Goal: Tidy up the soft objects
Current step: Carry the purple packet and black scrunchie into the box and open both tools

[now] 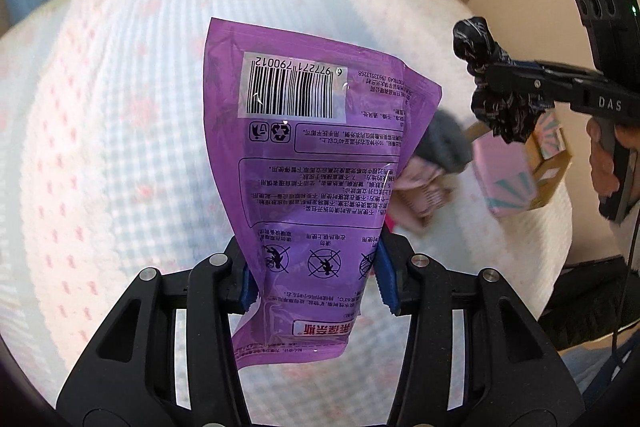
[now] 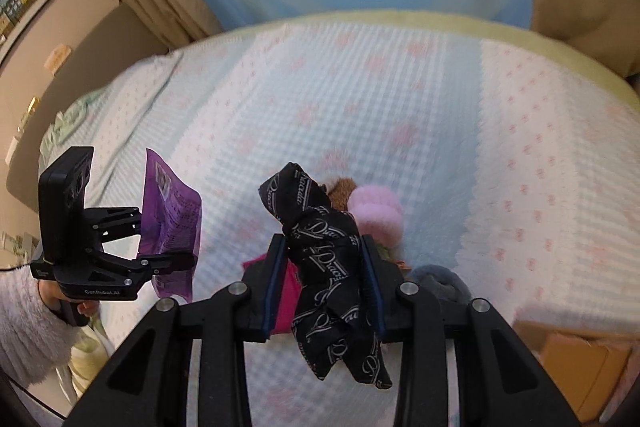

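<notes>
Purple plastic pouch (image 1: 316, 163) pinched by left gripper (image 1: 316, 279); right gripper (image 2: 325, 283) clamps black printed cloth (image 2: 328, 267) above fluffy pink ball (image 2: 376, 215), possibly grey plush (image 2: 440, 283), and checked bedspread (image 2: 400, 99).

The pouch (image 1: 316, 163) is purple with dark print and a white barcode label at its 12 o'clock end. The cloth (image 2: 332, 267) is black with white script lettering all over. The bedspread (image 2: 400, 99) runs in pale blue checked bands and white bands, both dotted with small pink marks, with a yellow-green edge at 12 o'clock. In the right wrist view, at 1 o'clock of the cloth lies a pale pink fluffy thing (image 2: 378, 213), beside it something brown (image 2: 344, 189). At 9 o'clock shows magenta fabric (image 2: 286, 291). Both grippers are black with blue pads (image 1: 386, 273).
</notes>
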Demonstrator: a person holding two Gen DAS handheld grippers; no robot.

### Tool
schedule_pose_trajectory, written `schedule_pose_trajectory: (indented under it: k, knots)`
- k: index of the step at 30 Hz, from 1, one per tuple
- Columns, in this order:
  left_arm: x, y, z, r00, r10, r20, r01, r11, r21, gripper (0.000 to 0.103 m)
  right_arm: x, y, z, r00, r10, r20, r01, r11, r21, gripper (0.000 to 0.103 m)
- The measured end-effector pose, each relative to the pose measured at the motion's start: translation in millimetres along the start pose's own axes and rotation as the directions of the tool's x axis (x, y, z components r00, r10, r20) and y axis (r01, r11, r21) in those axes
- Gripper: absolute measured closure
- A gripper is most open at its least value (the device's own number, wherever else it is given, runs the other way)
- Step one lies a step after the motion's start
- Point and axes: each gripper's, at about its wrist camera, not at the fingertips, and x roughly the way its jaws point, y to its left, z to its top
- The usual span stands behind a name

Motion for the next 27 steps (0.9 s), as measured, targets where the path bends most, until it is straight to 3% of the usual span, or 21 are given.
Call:
schedule_pose_trajectory:
  k: [8,15,21,27]
  knots:
    - [-83,-66,32,0.994,-0.034,0.103,0.028,0.998,0.059,0.060,-112,19,-6,0.989,-0.065,0.131,0.057,0.997,0.059,0.070]
    - [-123,-147,49,0.984,-0.079,0.160,0.064,0.993,0.099,0.060,-196,0,-30,0.966,-0.135,0.219,0.105,0.984,0.142,0.070]
    - [-125,-227,60,0.975,-0.103,0.197,0.084,0.991,0.099,0.060,-256,-42,-63,0.946,-0.211,0.247,0.159,0.964,0.214,0.070]
    - [-94,-307,67,0.975,-0.108,0.196,0.099,0.994,0.055,0.060,-293,-96,-98,0.928,-0.296,0.225,0.250,0.945,0.211,0.070]
